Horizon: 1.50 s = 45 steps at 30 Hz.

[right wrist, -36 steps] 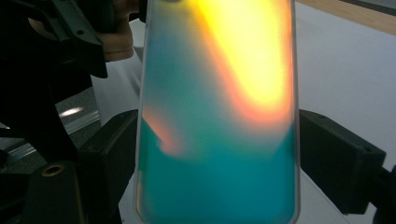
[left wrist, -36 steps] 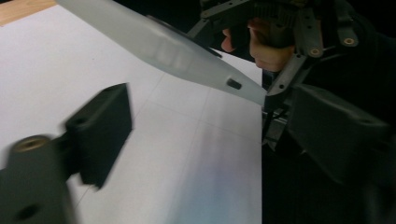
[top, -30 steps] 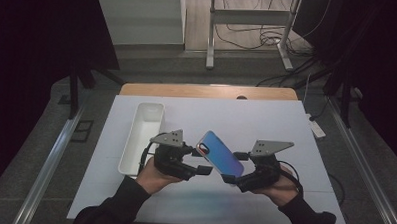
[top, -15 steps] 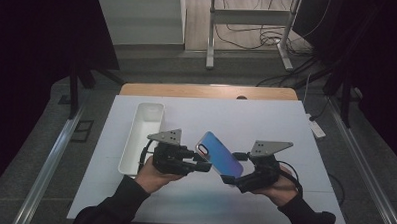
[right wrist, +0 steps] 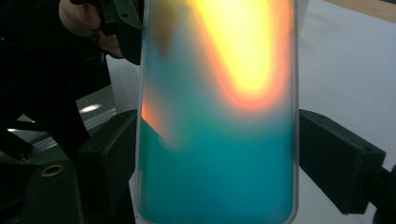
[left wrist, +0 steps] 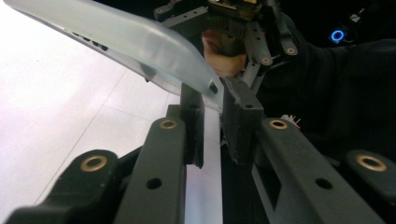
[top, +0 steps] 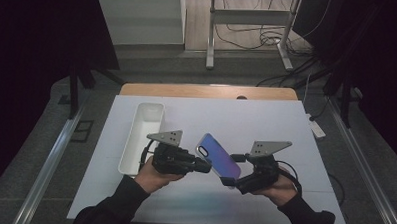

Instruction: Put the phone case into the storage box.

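Note:
A phone (top: 217, 155) with a blue-violet back in a clear case is held tilted above the white table (top: 286, 125), between the two hands. My right gripper (top: 232, 169) is shut across the phone's lower end; in the right gripper view the pads (right wrist: 336, 158) press both long sides of the phone (right wrist: 219, 116). My left gripper (top: 207, 166) meets the phone's left edge. Its jaws have just been closing, and in the left gripper view they (left wrist: 212, 98) pinch the edge of the translucent case (left wrist: 140, 46). The right gripper (left wrist: 238, 18) and its hand show behind.
A long white tray (top: 135, 140) lies on the table left of the left hand. A wooden strip (top: 207, 91) marks the table's far edge. Metal rails run along both sides, and a stand with cables is on the floor beyond.
The left gripper's jaws have narrowed onto the case's left edge. Both hands and the phone stayed where they were.

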Tool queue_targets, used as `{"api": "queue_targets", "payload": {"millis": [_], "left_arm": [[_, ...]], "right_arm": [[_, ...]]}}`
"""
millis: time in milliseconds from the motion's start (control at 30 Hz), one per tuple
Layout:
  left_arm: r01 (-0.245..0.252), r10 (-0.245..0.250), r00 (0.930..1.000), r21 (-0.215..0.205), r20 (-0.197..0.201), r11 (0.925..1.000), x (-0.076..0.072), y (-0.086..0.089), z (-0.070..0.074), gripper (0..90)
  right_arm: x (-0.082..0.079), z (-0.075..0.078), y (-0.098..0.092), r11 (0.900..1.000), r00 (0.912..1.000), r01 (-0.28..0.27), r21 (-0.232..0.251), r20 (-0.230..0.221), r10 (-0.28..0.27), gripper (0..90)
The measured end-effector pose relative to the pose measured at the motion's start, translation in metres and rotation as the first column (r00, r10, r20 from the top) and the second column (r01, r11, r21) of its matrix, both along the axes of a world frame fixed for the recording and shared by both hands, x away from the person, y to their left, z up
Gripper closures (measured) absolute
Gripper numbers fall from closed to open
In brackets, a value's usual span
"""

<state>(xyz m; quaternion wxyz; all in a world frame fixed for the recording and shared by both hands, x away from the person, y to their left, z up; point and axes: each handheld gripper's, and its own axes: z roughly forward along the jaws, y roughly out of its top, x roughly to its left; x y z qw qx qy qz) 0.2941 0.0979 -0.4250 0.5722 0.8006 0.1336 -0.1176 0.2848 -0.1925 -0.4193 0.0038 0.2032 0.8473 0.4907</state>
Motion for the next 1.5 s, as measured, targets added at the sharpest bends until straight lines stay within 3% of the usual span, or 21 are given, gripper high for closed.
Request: {"api": "queue_targets", "payload": {"millis": [233,300,467,533,700,933,1200,1500], "left_arm": [[0.058,-0.058,0.9983,-0.003,0.01,0.9983,0.0,-0.002,-0.001,84.5],[0.089,-0.089,0.9957,-0.002,0.024,0.996,-0.001,-0.003,-0.002,86.5],[0.11,-0.111,0.9922,0.018,0.058,0.9938,-0.005,-0.007,-0.001,88.0],[0.088,-0.09,0.9928,0.028,0.078,0.9957,-0.006,-0.007,0.0,88.4],[0.042,-0.044,0.9962,0.038,0.075,0.9984,-0.003,-0.002,0.001,88.5],[-0.01,0.006,0.9978,0.064,0.066,0.9979,0.0,0.002,0.0,88.5],[-0.064,0.058,0.996,0.102,0.068,0.9927,0.001,0.003,0.0,88.4],[-0.127,0.117,0.9902,0.141,0.077,0.9819,0.003,0.007,0.002,88.4]], "right_arm": [[0.004,-0.005,0.0,0.999,0.9986,-0.05,0.006,-0.018,0.05,16.6],[0.006,-0.009,0.001,0.996,0.9957,-0.084,0.01,-0.039,0.084,16.2],[0.007,-0.012,0.005,0.995,0.9922,-0.101,0.001,-0.074,0.1,14.6],[0.007,-0.014,0.006,0.996,0.9938,-0.087,-0.023,-0.071,0.085,15.7],[0.007,-0.014,0.006,0.997,0.9974,-0.052,-0.055,-0.053,0.049,14.0],[0.007,-0.013,0.007,0.996,0.9986,-0.041,-0.085,-0.038,0.038,9.3],[0.005,-0.012,0.006,0.994,0.9996,-0.024,-0.106,-0.017,0.022,6.0],[0.006,-0.013,0.003,0.99,0.9996,0.028,-0.136,0.003,-0.028,3.1]]}}
